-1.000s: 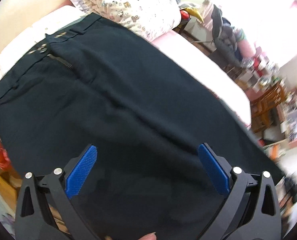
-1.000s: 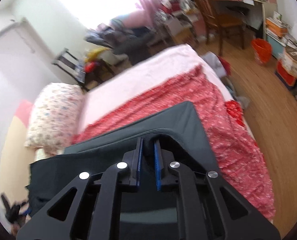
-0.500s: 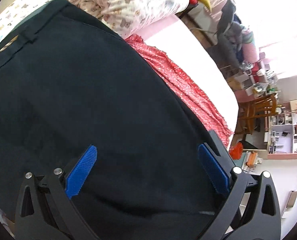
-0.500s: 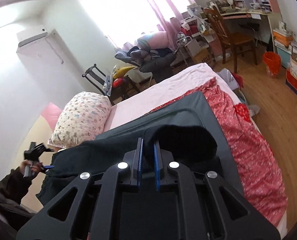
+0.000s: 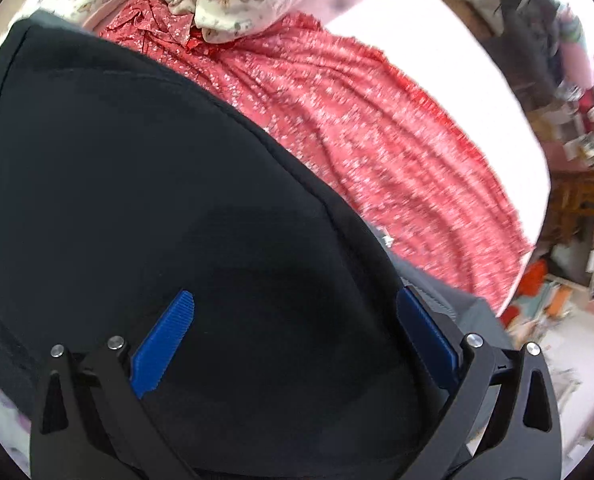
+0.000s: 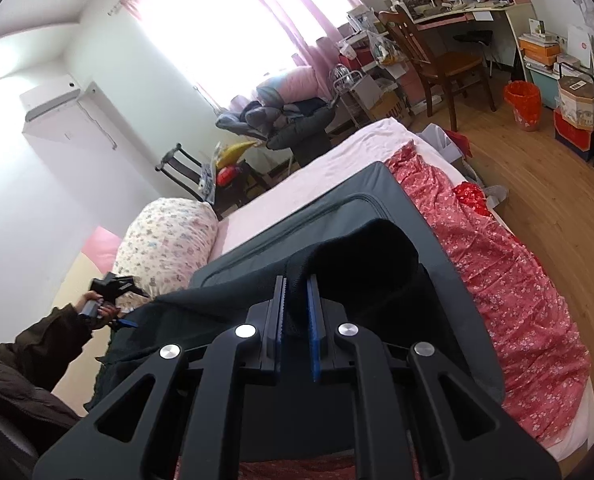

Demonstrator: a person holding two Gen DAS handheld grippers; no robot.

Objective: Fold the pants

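Dark pants (image 5: 177, 180) lie spread on the bed and fill most of the left wrist view. My left gripper (image 5: 293, 328) points steeply down just over them, open, its blue pads (image 5: 165, 340) wide apart with cloth below. In the right wrist view my right gripper (image 6: 296, 304) is shut on a raised fold of the pants (image 6: 377, 208), which arches up over the flat part. At the far left of that view a hand in a dark sleeve holds the left gripper (image 6: 113, 286) near the pants' other end.
A red floral cloth (image 6: 497, 260) lies under the pants on the pink bed sheet (image 6: 317, 176). A patterned pillow (image 6: 169, 236) sits at the head end. Beyond the bed are a wooden chair (image 6: 429, 56), an orange bin (image 6: 523, 104) and cluttered shelves.
The left gripper has swept from the waistband along the pants and sunk closer, bringing the red cloth into view. The right gripper has carried its fold further over the pants, then slowed.
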